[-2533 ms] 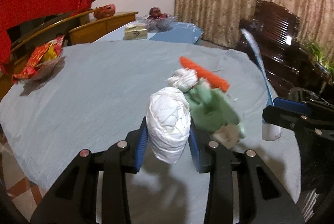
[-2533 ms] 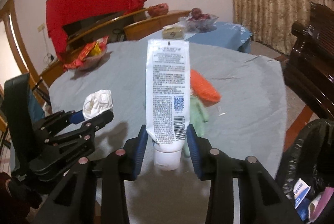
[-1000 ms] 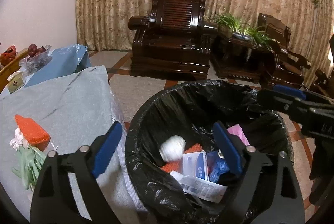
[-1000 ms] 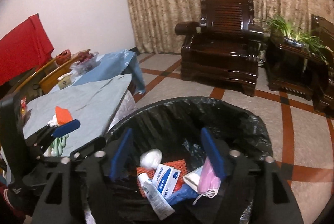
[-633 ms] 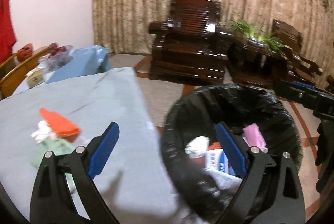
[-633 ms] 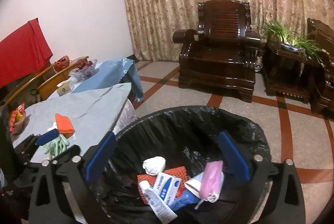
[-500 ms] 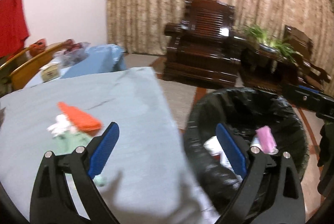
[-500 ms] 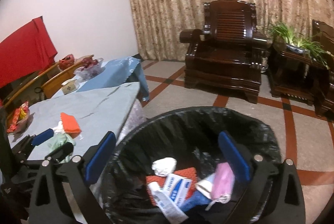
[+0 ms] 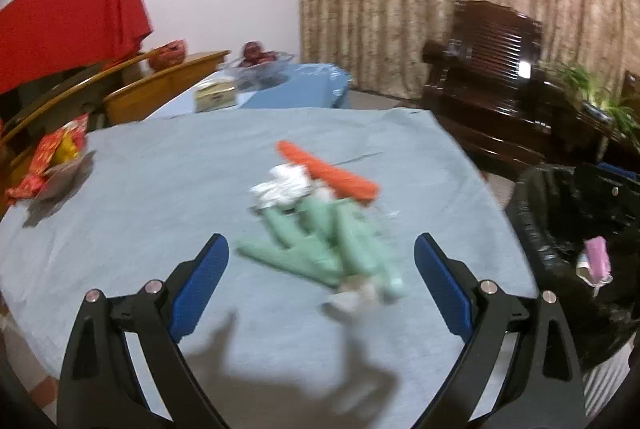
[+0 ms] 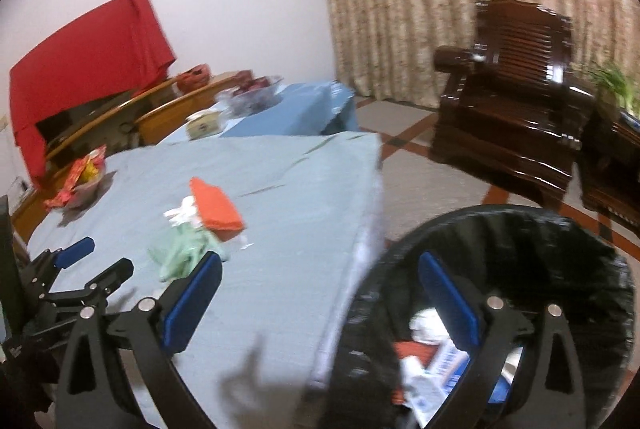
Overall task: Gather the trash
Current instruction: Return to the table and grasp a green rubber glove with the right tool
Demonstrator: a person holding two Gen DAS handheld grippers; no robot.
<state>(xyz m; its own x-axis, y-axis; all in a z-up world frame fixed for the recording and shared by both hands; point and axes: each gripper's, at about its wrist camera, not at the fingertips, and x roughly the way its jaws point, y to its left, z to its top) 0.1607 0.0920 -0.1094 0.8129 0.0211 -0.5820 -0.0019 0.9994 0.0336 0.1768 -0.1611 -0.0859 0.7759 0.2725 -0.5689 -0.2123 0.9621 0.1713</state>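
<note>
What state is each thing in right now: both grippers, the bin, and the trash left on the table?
Left gripper: open, empty, over the table.
Right gripper: open, empty, straddling the table edge and the bin rim.
Bin: lined with a black bag, partly filled.
Green glove: lying flat on the table.
Orange piece: on the table, touching the glove.
White wad: crumpled, beside the orange piece.

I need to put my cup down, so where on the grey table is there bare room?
Free: the cloth between the snack bowl and the green glove, and the near strip by the left gripper. Crowded: the middle, with glove, white tissue and orange pack.
</note>
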